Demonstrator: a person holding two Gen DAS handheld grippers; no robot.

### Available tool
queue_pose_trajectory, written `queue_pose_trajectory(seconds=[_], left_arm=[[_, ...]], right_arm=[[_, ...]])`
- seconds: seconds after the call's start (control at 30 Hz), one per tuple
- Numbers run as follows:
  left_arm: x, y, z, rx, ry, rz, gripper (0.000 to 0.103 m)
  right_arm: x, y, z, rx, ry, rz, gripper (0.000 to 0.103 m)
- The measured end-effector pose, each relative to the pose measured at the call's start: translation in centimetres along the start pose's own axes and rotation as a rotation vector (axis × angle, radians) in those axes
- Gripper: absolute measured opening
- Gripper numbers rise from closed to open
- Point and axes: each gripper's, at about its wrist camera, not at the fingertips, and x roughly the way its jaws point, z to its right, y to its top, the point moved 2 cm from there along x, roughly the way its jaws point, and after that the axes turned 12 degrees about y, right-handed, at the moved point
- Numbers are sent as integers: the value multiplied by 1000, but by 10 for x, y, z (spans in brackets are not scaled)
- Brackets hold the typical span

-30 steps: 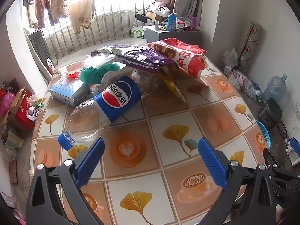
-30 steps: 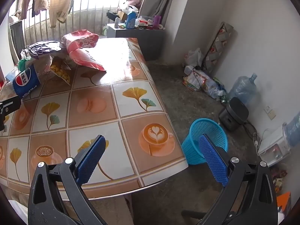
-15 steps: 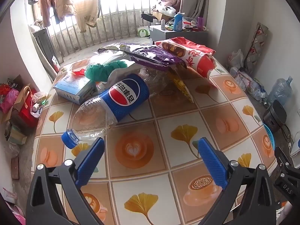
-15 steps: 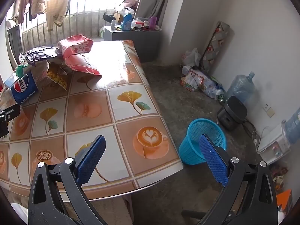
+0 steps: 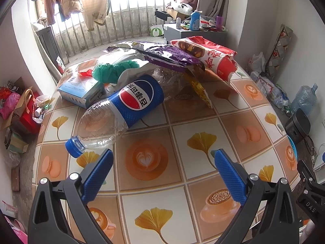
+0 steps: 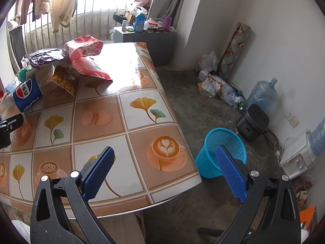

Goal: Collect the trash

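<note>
A heap of trash lies on the patterned table (image 5: pixel 203 162): an empty Pepsi bottle (image 5: pixel 121 109) on its side with its blue cap toward me, a red snack bag (image 5: pixel 209 55), a purple wrapper (image 5: pixel 172 56), a yellow snack packet (image 5: pixel 200 91), green netting (image 5: pixel 113 70) and a blue-white box (image 5: pixel 80 88). My left gripper (image 5: pixel 162 154) is open and empty, just short of the bottle. My right gripper (image 6: pixel 165 152) is open and empty over the table's near right corner. A blue mesh bin (image 6: pixel 221 152) stands on the floor beside that corner.
The Pepsi bottle (image 6: pixel 26 94) and red bag (image 6: pixel 87 61) show at the far left of the right wrist view. On the floor by the wall are a black appliance (image 6: pixel 254 122), a water jug (image 6: pixel 262 93) and bags (image 6: pixel 215 87). A grey cabinet (image 6: pixel 146 38) stands behind the table.
My left gripper has moved forward toward the Pepsi bottle, which now looks larger. My right gripper has drifted slightly, staying open over the table corner.
</note>
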Motion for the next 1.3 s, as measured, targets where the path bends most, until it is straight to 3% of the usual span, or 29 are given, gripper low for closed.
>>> queue_pose_trajectory(seconds=[1.3], left_arm=[[2,2,-6,-5,10,-1,98]], right_arm=[[2,3,-7,-2,3,0,95]])
